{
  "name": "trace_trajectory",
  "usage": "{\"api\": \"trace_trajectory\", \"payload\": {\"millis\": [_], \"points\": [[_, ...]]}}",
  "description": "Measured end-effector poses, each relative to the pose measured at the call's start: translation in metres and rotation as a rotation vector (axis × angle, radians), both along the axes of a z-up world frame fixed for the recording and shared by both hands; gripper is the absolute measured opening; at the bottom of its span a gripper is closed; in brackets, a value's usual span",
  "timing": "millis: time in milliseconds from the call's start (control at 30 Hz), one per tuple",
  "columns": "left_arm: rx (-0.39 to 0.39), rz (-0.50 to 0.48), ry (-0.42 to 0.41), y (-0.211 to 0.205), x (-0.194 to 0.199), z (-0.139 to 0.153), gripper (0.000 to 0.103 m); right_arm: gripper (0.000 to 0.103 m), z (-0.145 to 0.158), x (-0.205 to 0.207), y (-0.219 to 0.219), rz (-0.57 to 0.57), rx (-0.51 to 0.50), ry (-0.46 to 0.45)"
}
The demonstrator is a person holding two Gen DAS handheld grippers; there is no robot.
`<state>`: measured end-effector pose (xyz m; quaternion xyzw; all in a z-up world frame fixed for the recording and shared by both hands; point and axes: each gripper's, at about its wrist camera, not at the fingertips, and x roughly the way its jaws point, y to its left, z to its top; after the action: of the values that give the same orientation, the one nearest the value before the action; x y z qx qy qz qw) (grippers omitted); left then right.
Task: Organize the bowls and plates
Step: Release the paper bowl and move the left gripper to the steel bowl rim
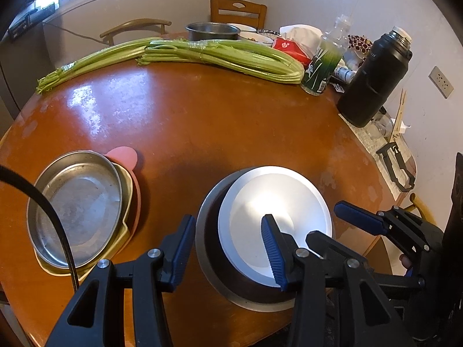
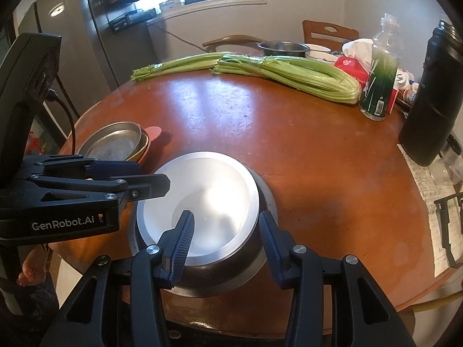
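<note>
Found the left tool (image 1: 228, 251) spread wide and holding nothing, straddling the near left rims of the white bowl (image 1: 275, 219) and the steel bowl (image 1: 208, 245) under it: one finger outside the steel wall, the other over the white inside. Could not tell whether either finger touched. Found the right tool (image 2: 225, 245) equally wide and empty-handed, with the white bowl's near right rim between its fingers. Noted the white bowl sitting tilted inside the steel bowl, just ahead of both tools on the surface (image 1: 202, 121). Saw, left of the left tool, a steel plate (image 1: 78, 211) stacked on a cream dish (image 1: 127, 185) and a pink dish (image 1: 136, 196). Spotted celery (image 1: 225, 57) and a black flask (image 1: 376, 78) far ahead.
</note>
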<state>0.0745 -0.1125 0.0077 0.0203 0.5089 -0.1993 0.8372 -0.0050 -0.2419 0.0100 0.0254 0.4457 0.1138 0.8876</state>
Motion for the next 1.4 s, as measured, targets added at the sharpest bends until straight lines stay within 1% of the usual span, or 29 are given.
{"api": "trace_trajectory", "payload": {"millis": [300, 600, 833, 933, 1200, 1333, 1400], "points": [[0.002, 0.013, -0.018, 0.005, -0.003, 0.005, 0.047, 0.048, 0.004, -0.003, -0.001, -0.009, 0.004, -0.014], [0.001, 0.032, -0.018, 0.011, -0.003, 0.006, 0.048, 0.048, 0.006, -0.003, -0.005, -0.022, 0.006, -0.022], [-0.003, 0.056, -0.022, 0.021, -0.006, 0.005, 0.048, 0.05, 0.007, -0.004, -0.012, -0.043, 0.014, -0.026], [-0.012, 0.068, -0.021, 0.026, -0.008, 0.004, 0.049, 0.053, 0.005, -0.002, -0.016, -0.058, 0.018, -0.021], [-0.039, 0.076, 0.013, 0.032, -0.013, -0.006, 0.049, 0.054, -0.004, 0.001, -0.025, -0.079, 0.044, 0.006], [-0.081, 0.049, 0.047, 0.03, -0.014, -0.01, 0.049, 0.054, -0.007, 0.002, -0.028, -0.079, 0.062, 0.019], [-0.088, 0.042, 0.054, 0.028, -0.014, -0.011, 0.049, 0.054, -0.009, 0.003, -0.029, -0.08, 0.068, 0.026]]}}
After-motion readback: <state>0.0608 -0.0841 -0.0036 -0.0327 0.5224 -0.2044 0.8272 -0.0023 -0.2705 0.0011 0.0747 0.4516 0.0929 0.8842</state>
